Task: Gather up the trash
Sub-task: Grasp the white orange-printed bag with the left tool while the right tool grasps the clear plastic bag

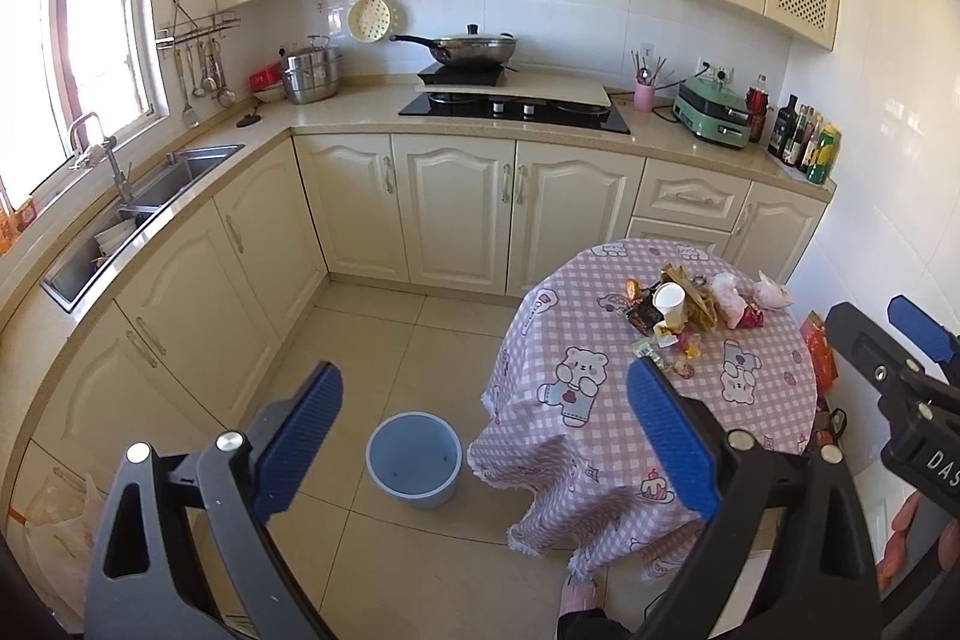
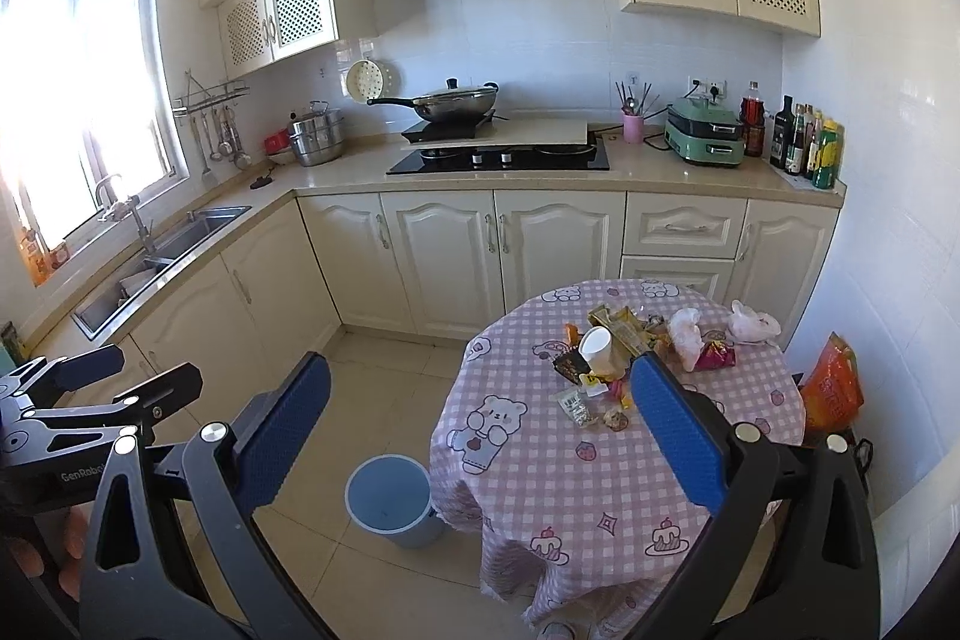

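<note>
Fingers of the left gripper [image 1: 483, 436] and right gripper [image 2: 480, 433] spread apart, empty; wrappers [image 2: 606, 376] and paper cup [image 2: 596, 347] crowd the tabletop [image 2: 528, 466] right of frame, blue bin [image 2: 389, 499] beside it.

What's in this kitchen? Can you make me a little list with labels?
table: round table with a pink checked bear cloth
trash: wrappers, a white paper cup on its side, crumpled tissues, all on the table
bin: blue bucket on the floor beside the table
left gripper: open, holding nothing
right gripper: open, holding nothing
</note>
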A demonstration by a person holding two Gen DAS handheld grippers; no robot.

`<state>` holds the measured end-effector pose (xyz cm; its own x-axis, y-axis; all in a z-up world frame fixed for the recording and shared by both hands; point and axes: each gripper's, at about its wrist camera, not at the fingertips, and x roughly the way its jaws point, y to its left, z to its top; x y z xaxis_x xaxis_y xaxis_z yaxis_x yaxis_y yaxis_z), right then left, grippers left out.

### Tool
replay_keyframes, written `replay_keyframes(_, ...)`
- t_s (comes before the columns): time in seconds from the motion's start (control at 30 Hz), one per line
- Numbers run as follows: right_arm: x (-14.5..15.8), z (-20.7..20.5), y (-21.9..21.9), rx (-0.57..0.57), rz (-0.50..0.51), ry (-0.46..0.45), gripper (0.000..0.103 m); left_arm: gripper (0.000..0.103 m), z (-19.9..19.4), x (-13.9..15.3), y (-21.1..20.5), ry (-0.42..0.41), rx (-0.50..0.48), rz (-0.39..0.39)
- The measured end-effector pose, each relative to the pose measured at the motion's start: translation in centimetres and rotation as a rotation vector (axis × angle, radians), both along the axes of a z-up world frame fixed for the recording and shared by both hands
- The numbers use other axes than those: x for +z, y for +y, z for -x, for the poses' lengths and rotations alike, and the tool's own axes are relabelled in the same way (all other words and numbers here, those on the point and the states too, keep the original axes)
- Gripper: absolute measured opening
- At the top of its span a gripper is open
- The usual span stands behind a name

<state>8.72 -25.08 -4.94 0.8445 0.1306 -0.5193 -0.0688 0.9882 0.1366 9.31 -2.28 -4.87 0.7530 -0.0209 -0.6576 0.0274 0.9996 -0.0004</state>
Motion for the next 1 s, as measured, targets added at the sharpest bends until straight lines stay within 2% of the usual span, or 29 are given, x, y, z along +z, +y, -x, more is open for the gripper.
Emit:
replay_keyframes(0.1,-1.3,-1.9,-2.7,-0.023,-0.019,0.028,0.097,0.094,-2.4,-1.2,-2.3,0.033,-0.020,-0.011)
replay_keyframes(0.27,-4.6,-6.2,-9.3,-0.129,0.025,0.094,0.097,0.094,-7.5,-4.0,-7.8,0.111,-0.086,0.005)
replay_keyframes(0.47,-8.9,-11.8,-18.4,-0.235,0.065,0.201,0.097,0.094,-16.1,-8.3,-18.2,0.225,-0.162,0.005)
replay_keyframes(0.73,-15.0,-20.1,-30.6,-0.368,0.072,0.316,0.097,0.094,-26.2,-12.7,-30.8,0.309,-0.245,-0.011)
replay_keyframes(1.0,-21.9,-28.0,-36.2,-0.369,0.055,0.388,0.097,0.094,-34.8,-19.2,-40.4,0.411,-0.316,-0.048)
